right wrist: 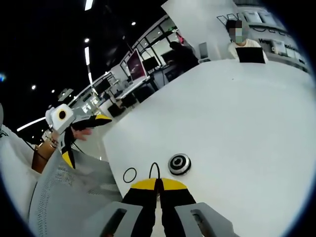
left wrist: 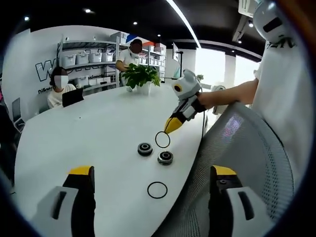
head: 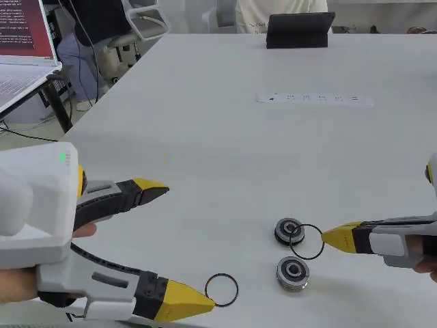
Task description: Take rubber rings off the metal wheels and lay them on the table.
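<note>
Two metal wheels lie flat on the white table, near its front edge. My right gripper comes in from the right, shut on a black rubber ring that overlaps the farther wheel. The right gripper view shows this ring edge-on between the closed jaws, just before a wheel. A second ring lies loose on the table, close to the lower yellow tip of my left gripper, which is wide open and holds nothing. In the left gripper view, the loose ring lies ahead between the jaws.
A laptop stands off the table's far left corner, and a black tablet at its far edge before a seated person. A flush socket strip runs across mid-table. A mesh chair back is close on the near side.
</note>
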A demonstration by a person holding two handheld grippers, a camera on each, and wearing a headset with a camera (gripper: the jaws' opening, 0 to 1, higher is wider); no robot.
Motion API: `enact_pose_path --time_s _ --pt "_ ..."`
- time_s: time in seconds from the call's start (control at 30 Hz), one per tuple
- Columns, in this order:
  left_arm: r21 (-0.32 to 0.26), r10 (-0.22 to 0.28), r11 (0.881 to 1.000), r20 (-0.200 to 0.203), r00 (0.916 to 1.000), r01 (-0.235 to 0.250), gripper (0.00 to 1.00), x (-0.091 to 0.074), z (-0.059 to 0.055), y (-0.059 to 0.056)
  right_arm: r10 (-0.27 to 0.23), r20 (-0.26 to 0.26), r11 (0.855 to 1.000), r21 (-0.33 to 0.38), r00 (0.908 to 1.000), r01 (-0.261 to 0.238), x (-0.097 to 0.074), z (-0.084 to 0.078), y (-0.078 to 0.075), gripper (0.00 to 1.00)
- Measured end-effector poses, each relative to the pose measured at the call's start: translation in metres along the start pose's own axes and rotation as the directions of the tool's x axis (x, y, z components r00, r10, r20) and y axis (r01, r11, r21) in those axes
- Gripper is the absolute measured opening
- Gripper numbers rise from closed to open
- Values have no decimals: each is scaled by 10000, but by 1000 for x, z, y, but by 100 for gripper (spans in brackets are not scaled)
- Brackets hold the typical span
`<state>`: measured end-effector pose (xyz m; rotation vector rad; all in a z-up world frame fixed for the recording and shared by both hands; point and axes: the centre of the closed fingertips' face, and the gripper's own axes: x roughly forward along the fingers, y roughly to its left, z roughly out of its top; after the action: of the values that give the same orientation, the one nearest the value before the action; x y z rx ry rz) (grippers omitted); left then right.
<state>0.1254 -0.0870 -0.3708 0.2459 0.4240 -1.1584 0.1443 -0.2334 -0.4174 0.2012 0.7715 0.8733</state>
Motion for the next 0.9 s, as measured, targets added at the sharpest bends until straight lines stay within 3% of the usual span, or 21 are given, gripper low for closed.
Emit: enact_pose_path --time_s 0.23,0.47,0.63,0.9 --pt "-266 107 9996 -21 9999 -108 99 1 -7 -2 -133 133 9984 -544 9998 140 -9 12 6 0" --pt "-468 134 9988 103 9999 -129 97 2 -9 -4 -340 688 9929 -1117 9970 415 -26 40 13 0" --pt "-377 81 9992 -254 9996 -91 98 3 -17 -6 -243 552 9874 -1550 9982 326 -33 49 24 0" --pt "-384 82 9992 -312 9995 -94 99 3 -19 -7 -297 143 9627 -2685 9995 324 -40 62 36 0"
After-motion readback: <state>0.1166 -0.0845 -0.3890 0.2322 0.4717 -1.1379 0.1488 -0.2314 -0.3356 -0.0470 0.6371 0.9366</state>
